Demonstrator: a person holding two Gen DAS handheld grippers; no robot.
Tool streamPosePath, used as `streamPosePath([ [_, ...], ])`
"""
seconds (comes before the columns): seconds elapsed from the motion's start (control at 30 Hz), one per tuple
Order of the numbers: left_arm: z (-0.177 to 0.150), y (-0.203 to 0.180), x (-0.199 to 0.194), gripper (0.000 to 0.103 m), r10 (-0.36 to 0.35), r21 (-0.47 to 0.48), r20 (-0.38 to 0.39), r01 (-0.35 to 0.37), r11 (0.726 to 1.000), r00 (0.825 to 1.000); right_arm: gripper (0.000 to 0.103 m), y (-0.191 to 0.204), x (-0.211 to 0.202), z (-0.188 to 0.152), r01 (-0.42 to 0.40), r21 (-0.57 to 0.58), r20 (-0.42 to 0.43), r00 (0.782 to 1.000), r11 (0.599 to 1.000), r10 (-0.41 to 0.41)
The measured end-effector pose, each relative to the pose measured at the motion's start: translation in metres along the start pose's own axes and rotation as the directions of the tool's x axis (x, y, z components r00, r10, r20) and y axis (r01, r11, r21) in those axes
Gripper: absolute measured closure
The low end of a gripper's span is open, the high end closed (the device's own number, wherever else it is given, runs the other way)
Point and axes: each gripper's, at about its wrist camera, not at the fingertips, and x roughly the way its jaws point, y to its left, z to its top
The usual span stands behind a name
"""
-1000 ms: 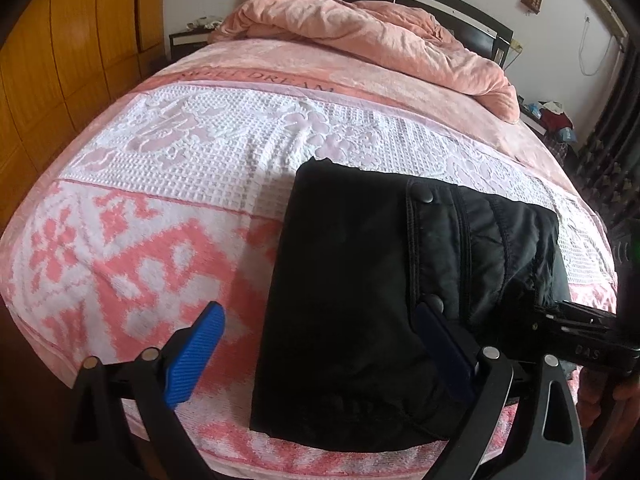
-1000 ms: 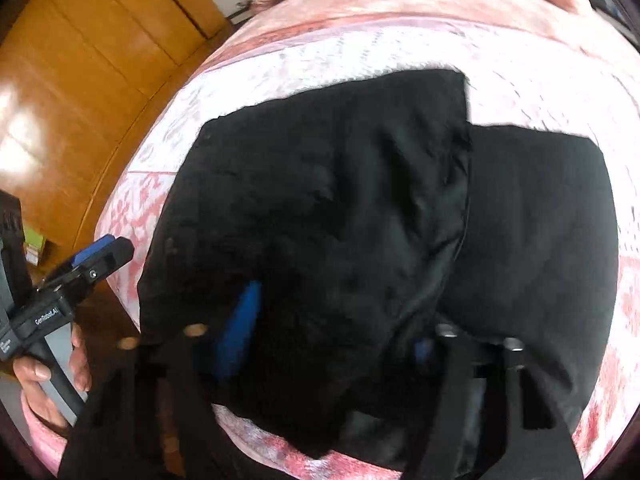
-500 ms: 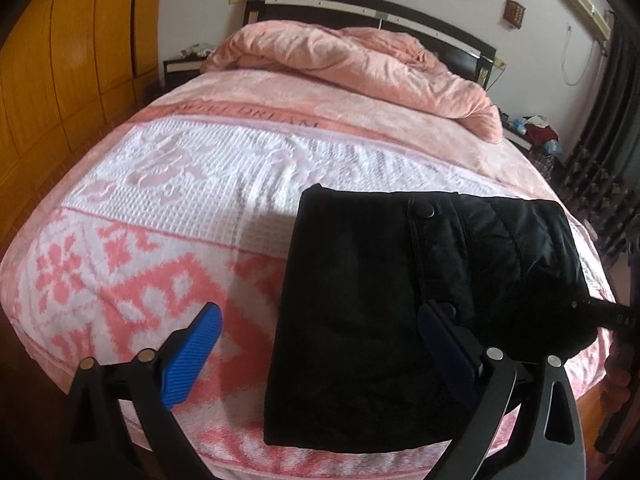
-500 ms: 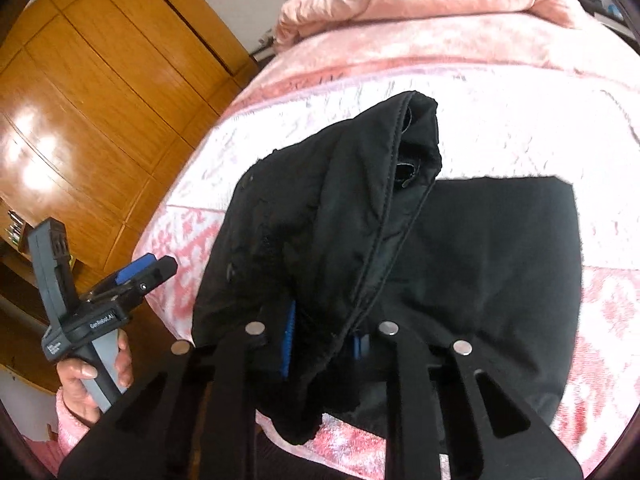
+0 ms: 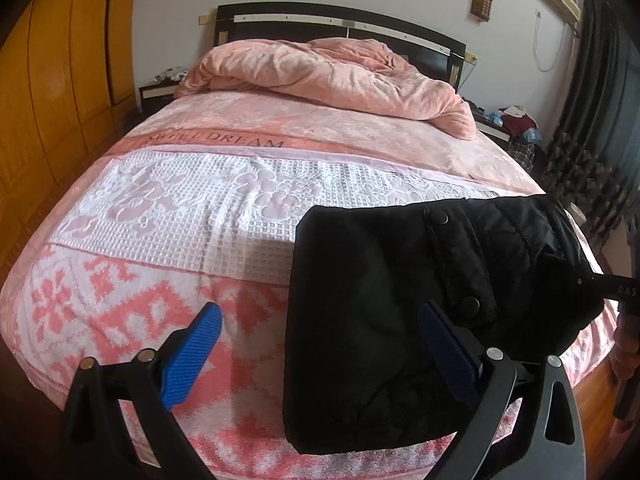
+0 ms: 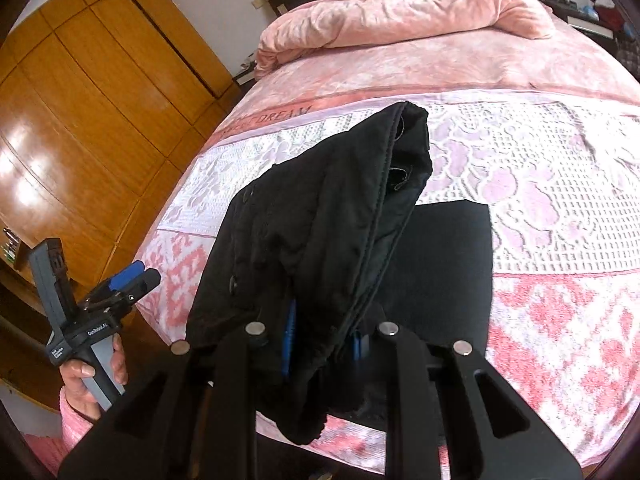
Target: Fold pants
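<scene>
On the near edge of the bed (image 5: 224,216), over its pink-and-white patterned blanket (image 5: 132,320), we have the black pants (image 5: 380,300) partly folded. The lower layer lies flat on the blanket, while our right gripper (image 6: 324,344) is clamped on a thick bunch of the waist end, lifting that flap clear of the layer beneath. We judge this hold is meant to carry the flap across for the next fold; pinching it at the edge lets the rest hang and drape instead of dragging the bottom layer along.

Our left gripper (image 5: 316,356) hangs just above the blanket with its blue pads (image 5: 192,356) spread wide and nothing between them; one pad sits over bare blanket, the other over the pants' left part. In the right wrist view the person's hand (image 6: 92,376) holds it off beside the bed, seemingly keeping clear of the moving cloth.
</scene>
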Motion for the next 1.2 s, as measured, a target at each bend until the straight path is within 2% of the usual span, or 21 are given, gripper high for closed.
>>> streamPosePath([
  [0.47,0.000,-0.012,0.004,0.004,0.007,0.029,-0.017,-0.006,1.000,1.000,0.083,-0.027,0.020,-0.009,0.019,0.061,-0.044,0.999,0.998,-0.017],
  [0.63,-0.001,-0.011,0.007,0.004,-0.002,0.020,-0.033,0.003,1.000,0.999,0.081,-0.042,0.038,-0.018,0.065,0.076,-0.099,0.993,0.995,-0.057],
  [0.73,-0.004,-0.008,0.011,0.004,0.003,0.014,-0.047,-0.003,1.000,0.999,0.072,-0.059,0.056,-0.027,0.088,0.113,-0.150,0.986,0.990,-0.070],
  [0.83,-0.006,-0.003,0.016,0.004,0.004,0.002,-0.070,-0.004,1.000,0.998,0.070,-0.065,0.058,-0.030,0.073,0.150,-0.162,0.986,0.986,-0.048],
  [0.87,-0.007,-0.001,0.017,0.004,0.003,-0.004,-0.074,-0.004,1.000,0.997,0.066,-0.063,0.056,-0.028,0.080,0.145,-0.164,0.985,0.986,-0.056],
  [0.97,-0.010,0.003,0.021,0.004,0.004,-0.020,-0.087,-0.006,1.000,0.996,0.062,-0.061,0.042,-0.022,0.098,0.128,-0.136,0.987,0.987,-0.080],
  [1.1,-0.012,0.006,0.024,0.004,0.003,-0.032,-0.105,-0.006,0.999,0.994,0.045,-0.066,0.027,-0.001,0.110,0.143,-0.094,0.991,0.984,-0.097],
  [1.2,-0.013,0.005,0.023,0.004,0.003,-0.032,-0.106,-0.006,0.999,0.994,0.045,-0.075,0.031,0.019,0.114,0.151,-0.086,0.991,0.982,-0.102],
])
